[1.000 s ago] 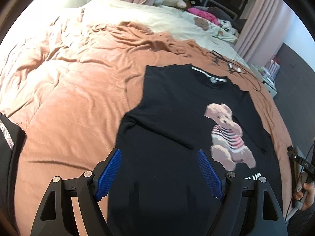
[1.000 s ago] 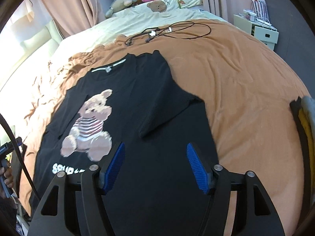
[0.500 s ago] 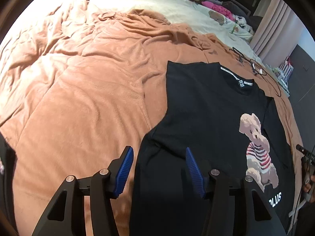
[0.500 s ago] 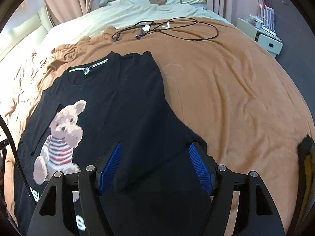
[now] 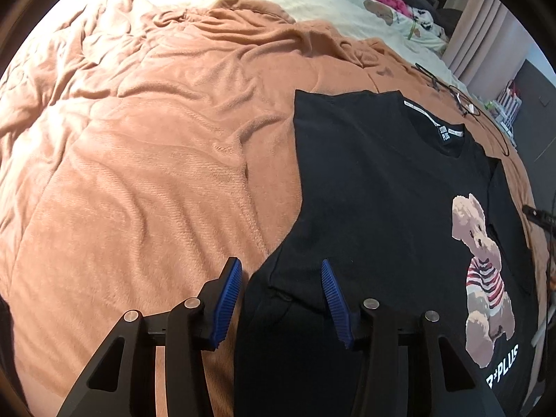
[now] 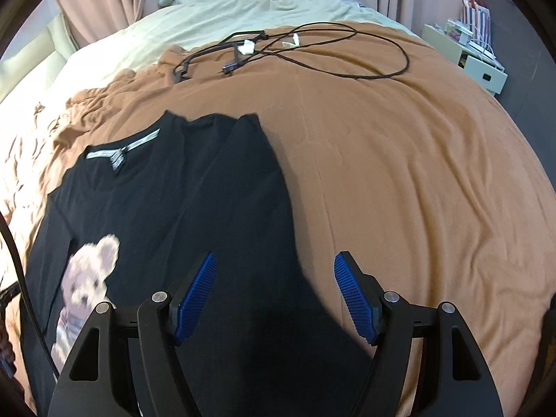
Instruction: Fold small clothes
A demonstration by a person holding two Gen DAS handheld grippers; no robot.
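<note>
Positioning over both sleeve edges of the black T-shirt (image 5: 375, 187) on the bed (image 5: 146, 160).
Jaws of the left gripper (image 5: 281, 299) and right gripper (image 6: 274, 295) were released, empty, each straddling a side edge. A single layer or the blanket could be pinched, skewing the fold.

T-shirt (image 5: 375, 187) hem beyond frame edge
</note>
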